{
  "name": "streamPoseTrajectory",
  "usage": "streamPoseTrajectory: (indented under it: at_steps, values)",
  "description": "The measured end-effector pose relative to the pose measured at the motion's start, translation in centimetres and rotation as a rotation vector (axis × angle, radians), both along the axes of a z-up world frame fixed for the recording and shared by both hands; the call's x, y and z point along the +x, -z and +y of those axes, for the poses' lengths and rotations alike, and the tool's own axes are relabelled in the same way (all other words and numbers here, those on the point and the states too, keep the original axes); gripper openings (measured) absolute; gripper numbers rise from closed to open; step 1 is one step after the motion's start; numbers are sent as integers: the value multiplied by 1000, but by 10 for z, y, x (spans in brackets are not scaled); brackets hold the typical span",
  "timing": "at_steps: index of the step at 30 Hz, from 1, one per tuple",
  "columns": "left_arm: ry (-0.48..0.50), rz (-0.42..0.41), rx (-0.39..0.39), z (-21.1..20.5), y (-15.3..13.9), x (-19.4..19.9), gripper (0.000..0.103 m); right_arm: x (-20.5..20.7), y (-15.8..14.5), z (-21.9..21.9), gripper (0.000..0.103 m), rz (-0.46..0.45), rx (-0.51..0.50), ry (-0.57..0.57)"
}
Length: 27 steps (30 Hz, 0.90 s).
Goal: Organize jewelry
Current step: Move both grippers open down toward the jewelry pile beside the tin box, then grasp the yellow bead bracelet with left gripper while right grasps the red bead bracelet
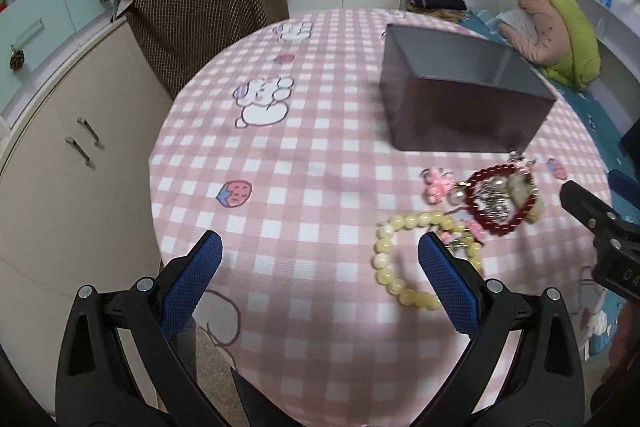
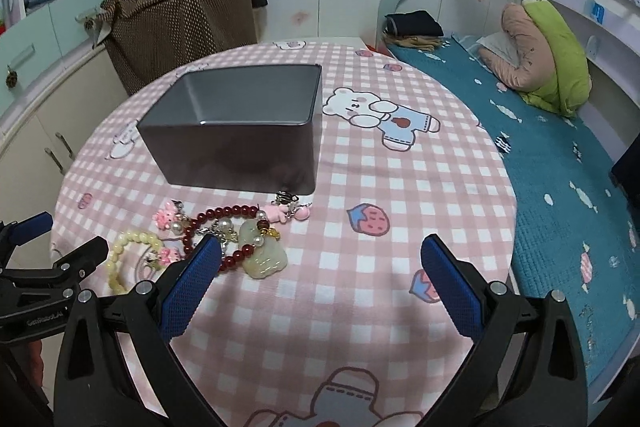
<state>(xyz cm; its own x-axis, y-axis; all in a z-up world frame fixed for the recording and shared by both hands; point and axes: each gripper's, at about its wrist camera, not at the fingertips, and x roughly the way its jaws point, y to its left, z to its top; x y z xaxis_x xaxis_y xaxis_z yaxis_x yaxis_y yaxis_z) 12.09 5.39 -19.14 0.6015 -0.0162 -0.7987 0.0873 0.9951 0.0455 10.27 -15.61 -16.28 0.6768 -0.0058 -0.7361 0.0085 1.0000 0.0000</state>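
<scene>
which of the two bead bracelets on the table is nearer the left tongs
The pale yellow bead bracelet; it curls right beside the left tongs' right finger, while the dark red bead bracelet lies farther off, toward the grey box.

Gray tin (image 2: 236, 131) interior floor partly hidden behind near wall. Left-wrist view blurred: red bead bracelet (image 1: 502, 201) and silver charms inside it smeared (shapes unreadable). Yellow bead bracelet (image 1: 394, 259) partly behind blue finger pad (image 1: 448, 279). Right gripper (image 1: 600, 223) cut off by frame edge.

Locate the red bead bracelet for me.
The red bead bracelet lies on the checked tablecloth just in front of the grey tin box, right of the yellow bead bracelet, looped around a pale jade pendant.
</scene>
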Motion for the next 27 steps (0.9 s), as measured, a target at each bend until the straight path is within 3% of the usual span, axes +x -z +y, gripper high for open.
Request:
streamPoseTrajectory:
  at_steps: [3,5,7,9,12,15,22,27]
  values:
    - [7,18,0,0,9,6,94,5,5,2,96,13,6,-11]
    - [18,36,8,-2,15,10,78,7,8,3,96,23,25,-21]
    - [42,32,1,-2,17,12,73,8,9,5,96,24,28,-35]
    - [76,33,-15,-5,17,11,57,9,8,8,94,20,15,-51]
    - [130,23,-28,-10,16,8,38,12,8,13,81,25,24,-85]
    - [156,20,-69,-11,15,9,9,15,10,17,65,45,55,-122]
    - [128,47,-255,6,14,16,9,24,22,22,34,99,90,-138]
    - [121,36,-322,11,15,18,9,26,23,22,25,94,100,-139]
